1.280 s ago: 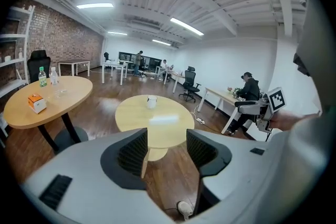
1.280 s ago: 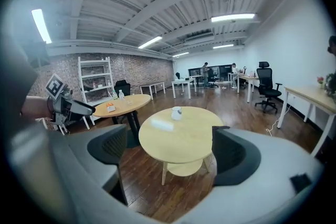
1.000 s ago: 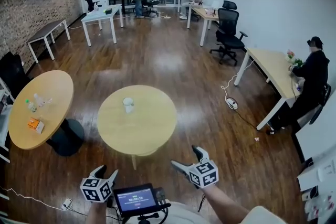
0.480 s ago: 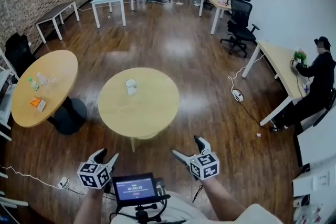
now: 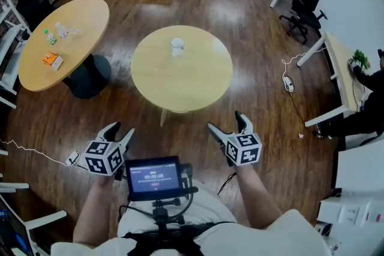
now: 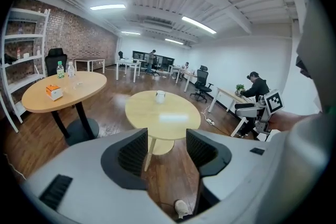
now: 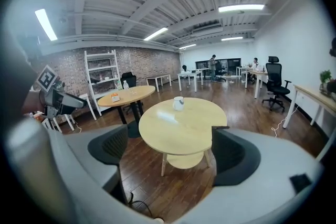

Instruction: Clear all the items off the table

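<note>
On the round surface (image 5: pixel 198 78) at ctr of the room, a white cup (image 5: pixel 177 45) stands upright nr the far edge, a bit left of the middle. Nearside of that surface, short of its rim & over the wood floor (image 5: pixel 252 39), both tongs are held up w/ nothing in them.

The left tongs (image 5: pixel 122 130) have their jaws spread. The left gripper view shows only floor & one leg of the round surface btwn the pads. The right tongs (image 5: pixel 225 123) have their jaws spread wider. The right gripper view frames the near edge of the round surface btwn them, no contact.

Left of the round surface & apart from it, a second surface (image 5: pixel 36 78), also round, sits on a dark pedestal. It carries an orange box (image 5: pixel 52 60), a green-capped bottle (image 5: pixel 50 37) & a clear item (image 5: pixel 62 29) too small to id.

Right of the round surface, a cable w/ plug block (image 5: pixel 288 84) lies on the floor. Past it is a long pale surface (image 5: pixel 339 66) w/ a small plant (image 5: pixel 360 59) on it & a person in dark clothes (image 5: pixel 375 87) beside it. Far-right of the round surface stands a black office chair (image 5: pixel 303 6).

Nearside, btwn & below the two tongs, a small screen (image 5: pixel 154 177) sits on a mount at the wearer's chest.
</note>
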Tool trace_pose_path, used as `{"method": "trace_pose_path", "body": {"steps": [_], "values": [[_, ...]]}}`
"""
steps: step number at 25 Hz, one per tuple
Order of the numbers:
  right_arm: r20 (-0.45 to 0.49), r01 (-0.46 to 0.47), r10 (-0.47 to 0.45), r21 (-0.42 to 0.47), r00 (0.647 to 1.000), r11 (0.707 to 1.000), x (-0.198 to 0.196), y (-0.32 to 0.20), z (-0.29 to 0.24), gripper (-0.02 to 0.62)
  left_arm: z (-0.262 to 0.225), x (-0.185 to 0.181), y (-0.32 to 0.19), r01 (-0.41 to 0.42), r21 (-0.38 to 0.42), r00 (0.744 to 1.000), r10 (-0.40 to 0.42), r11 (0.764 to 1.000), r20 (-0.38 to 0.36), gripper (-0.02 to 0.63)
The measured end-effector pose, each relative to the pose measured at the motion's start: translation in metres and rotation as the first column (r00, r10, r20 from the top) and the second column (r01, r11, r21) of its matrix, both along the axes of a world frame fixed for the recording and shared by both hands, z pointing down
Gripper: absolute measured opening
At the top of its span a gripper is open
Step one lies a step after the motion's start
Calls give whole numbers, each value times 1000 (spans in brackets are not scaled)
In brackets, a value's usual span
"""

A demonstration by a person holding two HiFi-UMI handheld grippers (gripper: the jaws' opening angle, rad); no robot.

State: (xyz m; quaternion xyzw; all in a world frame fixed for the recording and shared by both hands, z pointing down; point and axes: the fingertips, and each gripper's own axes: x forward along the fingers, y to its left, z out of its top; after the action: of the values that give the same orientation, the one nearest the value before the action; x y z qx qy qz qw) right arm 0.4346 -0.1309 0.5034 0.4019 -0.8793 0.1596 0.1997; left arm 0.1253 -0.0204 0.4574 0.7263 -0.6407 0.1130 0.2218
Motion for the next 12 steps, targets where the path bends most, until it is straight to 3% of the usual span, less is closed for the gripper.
{"method": "trace_pose_path", "body": {"steps": [12], "values": [[-42, -149, 149, -17, 988, 989, -89, -43, -3, 509, -6, -128, -21, -42, 3, 999, 42, 999, -5, 236]]}}
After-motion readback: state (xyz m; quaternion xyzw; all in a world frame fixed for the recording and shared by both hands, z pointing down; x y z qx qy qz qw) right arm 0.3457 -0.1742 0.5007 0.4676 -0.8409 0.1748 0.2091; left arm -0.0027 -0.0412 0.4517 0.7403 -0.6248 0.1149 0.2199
